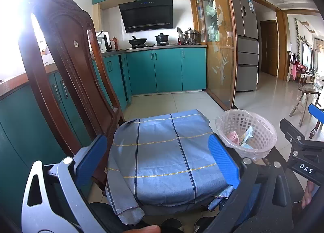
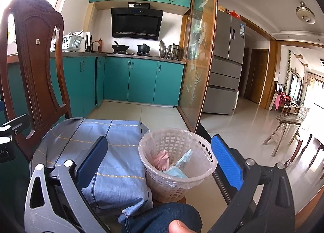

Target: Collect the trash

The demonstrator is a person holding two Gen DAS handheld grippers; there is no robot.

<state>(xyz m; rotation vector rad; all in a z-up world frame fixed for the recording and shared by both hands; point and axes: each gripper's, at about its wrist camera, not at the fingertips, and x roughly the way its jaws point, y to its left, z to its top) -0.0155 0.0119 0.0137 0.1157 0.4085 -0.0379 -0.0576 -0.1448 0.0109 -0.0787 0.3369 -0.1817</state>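
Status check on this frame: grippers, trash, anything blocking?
Left gripper open, empty. Right gripper open, empty. Trash in lined basket beside cloth-covered chair seat. Nothing blocking.

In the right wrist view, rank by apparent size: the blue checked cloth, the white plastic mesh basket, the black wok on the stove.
1. Blue checked cloth
2. White plastic mesh basket
3. Black wok, though it is far away, so it looks small.

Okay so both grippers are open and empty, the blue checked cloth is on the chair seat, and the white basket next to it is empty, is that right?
Not quite: the white basket is not empty. The right wrist view shows crumpled pink paper and light blue wrappers inside its plastic liner. The rest holds: the left hand-held gripper and right hand-held gripper are open and empty, and the blue checked cloth covers the chair seat.
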